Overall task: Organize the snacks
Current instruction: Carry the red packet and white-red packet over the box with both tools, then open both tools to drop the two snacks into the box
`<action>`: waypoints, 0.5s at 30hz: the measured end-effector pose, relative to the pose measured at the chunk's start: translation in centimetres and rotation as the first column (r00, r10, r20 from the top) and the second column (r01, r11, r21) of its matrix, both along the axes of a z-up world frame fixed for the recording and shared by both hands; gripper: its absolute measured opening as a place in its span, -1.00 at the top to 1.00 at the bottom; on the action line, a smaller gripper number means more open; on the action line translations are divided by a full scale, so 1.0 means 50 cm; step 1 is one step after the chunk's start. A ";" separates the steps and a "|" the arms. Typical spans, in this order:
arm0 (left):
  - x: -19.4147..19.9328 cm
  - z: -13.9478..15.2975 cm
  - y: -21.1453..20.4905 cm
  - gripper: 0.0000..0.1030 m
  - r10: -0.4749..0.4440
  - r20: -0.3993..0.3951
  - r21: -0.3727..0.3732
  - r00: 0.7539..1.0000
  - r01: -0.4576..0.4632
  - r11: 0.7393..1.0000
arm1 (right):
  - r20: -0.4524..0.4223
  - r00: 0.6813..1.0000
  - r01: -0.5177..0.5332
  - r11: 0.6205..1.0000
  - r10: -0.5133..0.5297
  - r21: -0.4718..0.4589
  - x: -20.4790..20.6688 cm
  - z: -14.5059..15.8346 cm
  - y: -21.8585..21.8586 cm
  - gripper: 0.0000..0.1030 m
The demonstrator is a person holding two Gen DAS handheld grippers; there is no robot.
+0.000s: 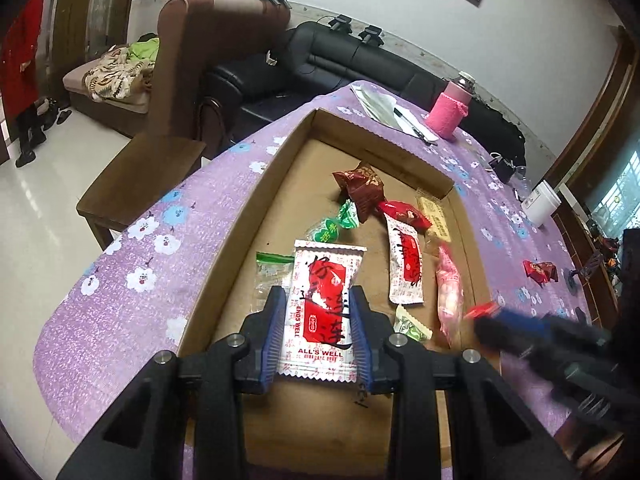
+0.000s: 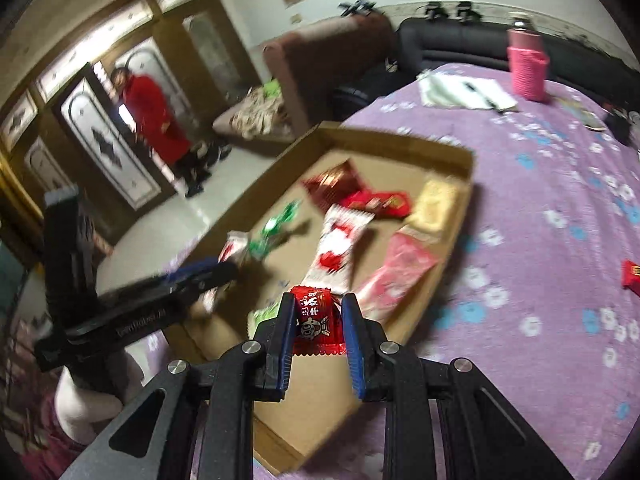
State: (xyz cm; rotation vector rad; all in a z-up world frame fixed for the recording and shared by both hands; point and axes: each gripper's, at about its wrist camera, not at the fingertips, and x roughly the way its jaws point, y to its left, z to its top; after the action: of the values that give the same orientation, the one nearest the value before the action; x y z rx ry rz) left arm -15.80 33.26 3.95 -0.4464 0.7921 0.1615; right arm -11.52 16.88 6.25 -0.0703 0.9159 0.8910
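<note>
Most snacks already lie in the box [image 1: 256,204]. The left gripper [image 1: 318,320] pinches a white pack [image 1: 320,300] and the right gripper [image 2: 316,320] pinches a red candy [image 2: 314,312], both over the box (near 6 o'clock). One red snack [image 1: 540,271] waits on the cloth [image 1: 120,280] at 3 o'clock.

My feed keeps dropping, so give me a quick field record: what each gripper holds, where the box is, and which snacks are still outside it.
left gripper: shut on white-and-red snack packet, over the box
right gripper: shut on small red candy packet, above the box's near edge
cardboard box: open, on purple floral tablecloth, several snacks inside
snacks outside box: red packet on the cloth
other: pink-sleeved bottle, papers with pen
</note>
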 end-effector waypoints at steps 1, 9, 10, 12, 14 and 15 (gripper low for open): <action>-0.001 0.001 0.000 0.36 0.000 0.009 -0.007 1.000 0.000 1.000 | 0.002 1.000 -0.005 1.000 0.005 -0.013 -0.008 -0.006 0.008 0.51; -0.039 0.054 -0.009 -0.23 0.014 0.105 0.003 0.994 -0.015 1.000 | 0.074 0.997 -0.016 0.994 0.024 -0.111 -0.040 -0.047 0.046 0.46; -0.047 0.065 -0.009 -0.28 0.023 0.119 0.010 0.993 -0.024 1.000 | 0.081 0.996 -0.019 0.994 0.028 -0.108 -0.044 -0.045 0.044 0.41; -0.064 0.089 -0.014 -0.35 0.044 0.153 0.037 0.987 -0.050 0.998 | 0.100 0.994 -0.023 0.996 0.033 -0.092 -0.055 -0.034 0.038 0.22; -0.081 0.115 -0.024 -0.43 0.067 0.183 0.086 0.981 -0.084 0.993 | 0.121 0.992 -0.014 0.998 0.023 -0.068 -0.063 -0.019 0.030 -0.04; -0.087 0.127 -0.031 -0.46 0.076 0.197 0.110 0.978 -0.099 0.989 | 0.132 0.991 -0.005 0.999 0.012 -0.048 -0.068 -0.007 0.022 -0.06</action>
State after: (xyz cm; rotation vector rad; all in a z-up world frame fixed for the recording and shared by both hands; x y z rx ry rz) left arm -20.13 31.73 10.32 -0.3775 0.5701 0.2432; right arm -14.92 17.99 5.90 -0.1730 0.8132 0.8620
